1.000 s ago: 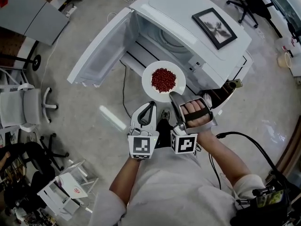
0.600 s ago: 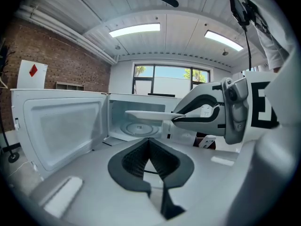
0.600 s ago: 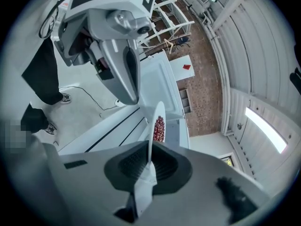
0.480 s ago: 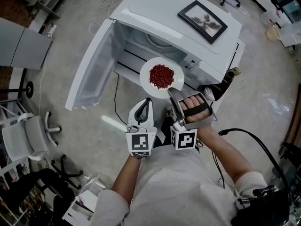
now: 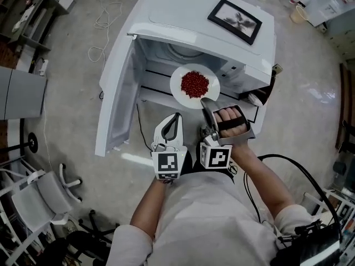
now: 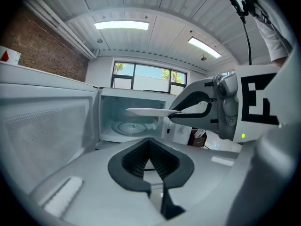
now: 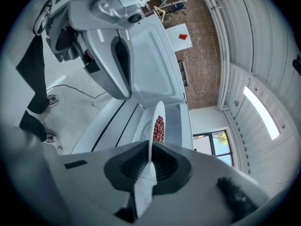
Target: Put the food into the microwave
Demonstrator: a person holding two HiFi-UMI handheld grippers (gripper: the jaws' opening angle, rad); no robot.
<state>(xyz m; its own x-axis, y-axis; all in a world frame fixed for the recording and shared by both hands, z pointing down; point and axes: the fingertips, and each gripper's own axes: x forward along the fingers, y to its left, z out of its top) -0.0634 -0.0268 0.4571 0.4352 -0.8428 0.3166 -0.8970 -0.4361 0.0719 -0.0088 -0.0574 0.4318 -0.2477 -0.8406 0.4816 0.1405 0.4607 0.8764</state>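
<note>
1. The microwave (image 5: 188,21) is white all over, its open door (image 5: 115,100) included.
2. The plate (image 5: 178,91) is white; the food (image 5: 194,84) on it is deep red, a speckle of small round pieces.
3. The left gripper (image 5: 176,118) and the right gripper (image 5: 204,100) are pale grey-white with black ribbed pads; each carries a cube of black-and-white square markers.
4. The picture frame (image 5: 234,20) is black, its picture grey and monochrome.
5. The floor (image 5: 72,93) is mottled grey.
6. The strap (image 5: 232,124) is black.
7. The shirt (image 5: 194,215) is off-white.
8. The brick wall (image 6: 42,55) is red-brown.
</note>
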